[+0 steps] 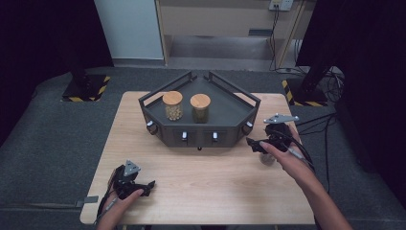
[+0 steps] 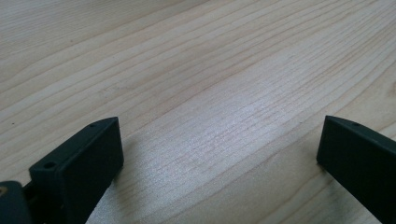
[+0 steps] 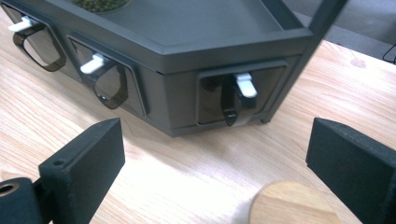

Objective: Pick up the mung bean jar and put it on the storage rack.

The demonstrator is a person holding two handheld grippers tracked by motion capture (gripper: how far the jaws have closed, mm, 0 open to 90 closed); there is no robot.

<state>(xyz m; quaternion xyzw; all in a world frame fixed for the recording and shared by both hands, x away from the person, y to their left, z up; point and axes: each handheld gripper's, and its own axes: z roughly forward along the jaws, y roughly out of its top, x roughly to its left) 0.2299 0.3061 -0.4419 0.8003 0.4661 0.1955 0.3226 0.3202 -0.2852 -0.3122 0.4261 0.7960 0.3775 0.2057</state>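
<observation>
We see a pale wooden surface (image 1: 210,187) across the middle of the high view, on dark grey carpet. At its upper centre stands a dark grey angular metal rack with a railed top tray (image 1: 225,115); its front faces carry smoked plastic scoops with white levers (image 3: 245,86), which sit in the upper half of the right gripper view. On the tray stand two jars side by side and apart: a clear glass jar of pale beans with a round wooden lid (image 1: 173,106) to the left, and a clear glass jar of dark green contents with a round wooden lid (image 1: 200,107) to the right.

At the right of the high view, the right gripper (image 1: 256,145) hangs just beside the rack's right corner, jaws spread wide and gripping nothing. Under it stands a small jar with a round wooden lid (image 3: 292,205), at the lower right of the right gripper view, between the jaws yet untouched.

At the lower left of the high view, the left gripper (image 1: 143,187) rests low over bare wood, jaws wide apart and empty.
</observation>
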